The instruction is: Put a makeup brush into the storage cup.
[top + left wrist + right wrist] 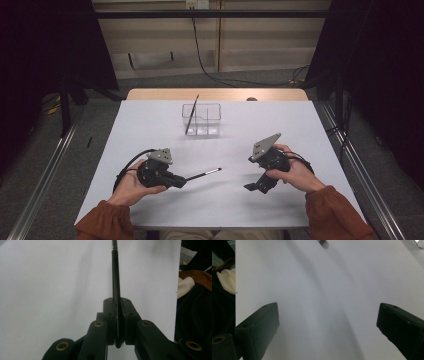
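My left gripper is shut on a thin black pen whose silver tip points right, toward the middle of the white table. In the left gripper view the pen runs straight up from between the closed jaws. My right gripper hovers low at the right with its jaws wide apart and nothing between them; its fingers frame bare table, and the pen tip shows at the top edge. A clear plastic organiser stands at the back centre with a second black pen leaning in its left compartment.
Past the white sheet, a wooden table edge runs along the back. Metal rails flank the table on both sides, and dark curtains hang behind. A cable trails on the floor behind.
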The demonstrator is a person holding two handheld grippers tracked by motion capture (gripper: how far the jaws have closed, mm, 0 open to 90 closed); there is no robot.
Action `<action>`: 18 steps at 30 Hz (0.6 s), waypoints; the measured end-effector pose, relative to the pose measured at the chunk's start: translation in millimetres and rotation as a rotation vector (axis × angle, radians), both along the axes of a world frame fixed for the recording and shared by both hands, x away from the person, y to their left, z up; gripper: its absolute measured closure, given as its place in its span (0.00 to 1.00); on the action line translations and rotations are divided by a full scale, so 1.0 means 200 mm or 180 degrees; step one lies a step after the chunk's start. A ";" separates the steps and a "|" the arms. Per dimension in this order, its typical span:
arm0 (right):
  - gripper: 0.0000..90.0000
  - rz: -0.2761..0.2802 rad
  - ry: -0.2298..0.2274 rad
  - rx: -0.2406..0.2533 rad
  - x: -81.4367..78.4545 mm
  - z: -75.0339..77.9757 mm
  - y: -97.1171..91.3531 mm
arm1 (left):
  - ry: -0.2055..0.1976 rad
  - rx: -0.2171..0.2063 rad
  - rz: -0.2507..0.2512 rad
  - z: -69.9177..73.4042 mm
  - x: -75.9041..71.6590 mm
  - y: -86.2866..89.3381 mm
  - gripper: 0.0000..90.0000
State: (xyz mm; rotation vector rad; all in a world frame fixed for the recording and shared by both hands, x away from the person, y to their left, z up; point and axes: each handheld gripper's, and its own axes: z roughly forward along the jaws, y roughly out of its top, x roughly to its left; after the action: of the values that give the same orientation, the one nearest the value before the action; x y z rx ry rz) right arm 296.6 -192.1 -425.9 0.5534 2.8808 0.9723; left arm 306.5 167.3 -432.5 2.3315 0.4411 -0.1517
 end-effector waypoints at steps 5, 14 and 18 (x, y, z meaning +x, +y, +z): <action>0.05 -0.0035 0.0003 -0.0004 -0.03 -0.02 0.00 | 0.0002 -0.0095 0.0077 0.00 -0.01 0.03 0.93; 0.04 -0.0152 -0.0056 0.0174 -0.06 -0.03 -0.03 | -0.0069 -0.0313 0.0136 0.00 -0.04 0.03 0.93; 0.04 -0.0249 -0.0142 0.0285 -0.06 -0.03 -0.04 | -0.0121 -0.0374 0.0131 0.01 -0.04 0.02 0.93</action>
State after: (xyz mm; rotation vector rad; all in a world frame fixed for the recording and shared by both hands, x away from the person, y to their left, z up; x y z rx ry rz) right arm 284.1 -200.0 -432.5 0.6371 2.7653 1.0913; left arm 298.2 171.8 -431.3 2.2050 0.4490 -0.1105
